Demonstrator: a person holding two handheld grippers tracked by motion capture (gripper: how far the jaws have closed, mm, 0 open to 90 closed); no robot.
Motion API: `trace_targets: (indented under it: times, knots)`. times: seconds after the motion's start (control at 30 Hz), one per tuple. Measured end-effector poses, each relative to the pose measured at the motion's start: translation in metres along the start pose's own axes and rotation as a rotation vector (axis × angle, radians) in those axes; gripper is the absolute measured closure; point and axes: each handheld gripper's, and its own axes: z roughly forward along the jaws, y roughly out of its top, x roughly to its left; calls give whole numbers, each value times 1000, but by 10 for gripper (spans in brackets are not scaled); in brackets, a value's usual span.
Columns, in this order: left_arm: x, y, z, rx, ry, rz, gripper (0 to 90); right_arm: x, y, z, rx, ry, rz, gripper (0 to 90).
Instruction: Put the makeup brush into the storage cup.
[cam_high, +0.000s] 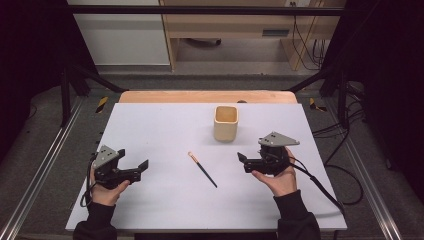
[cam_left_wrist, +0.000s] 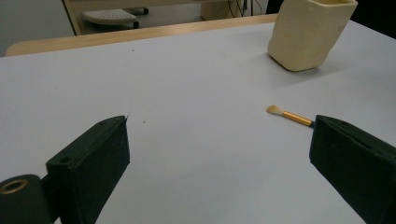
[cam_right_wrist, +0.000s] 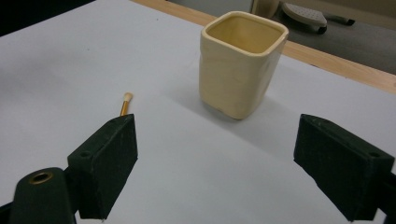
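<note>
A person's two hands each hold a black two-jaw claw low over the white counter (cam_high: 165, 200), forearms in dark sleeves entering from the counter's near edge. The left claw (cam_high: 141, 167) sits toward the counter's left edge, jaws spread wide. The right claw (cam_high: 242, 159) sits toward its right edge, jaws likewise apart, pointing inward.

A cream cup (cam_right_wrist: 240, 65) with a smooth, softly glazed ceramic look and slightly uneven walls stands on a matt, pale grey tabletop (cam_high: 165, 130) whose far edge shows bare light wood. The slim brush (cam_high: 202, 169) has a dark matt handle, a shiny gold metal collar and a soft pale tuft. The left tool (cam_high: 142, 168) and right tool (cam_high: 242, 159) are matt black plastic, each topped by a dull grey metal plate.
</note>
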Motion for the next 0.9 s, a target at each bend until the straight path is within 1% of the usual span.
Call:
trace_targets:
  times: [0.07,0.23,0.33,0.37,0.67,0.77,0.9]
  knots:
    - [0,0,0,1,2,2,45,4,2,5,15,-2,-14,143]
    - [1,0,0,-1,3,-1,46,14,7,17,44,11,-39,154]
    - [0,0,0,2,3,3,46,21,11,23,51,29,-40,158]
    - [0,0,0,3,2,4,46,23,12,26,53,32,-52,158]
    - [0,-1,2,9,3,8,47,33,18,40,73,68,-56,215]
    - [-1,-1,2,8,3,10,46,38,20,44,91,90,-61,237]
    - [-1,-1,2,10,1,11,46,44,24,50,112,100,-62,250]
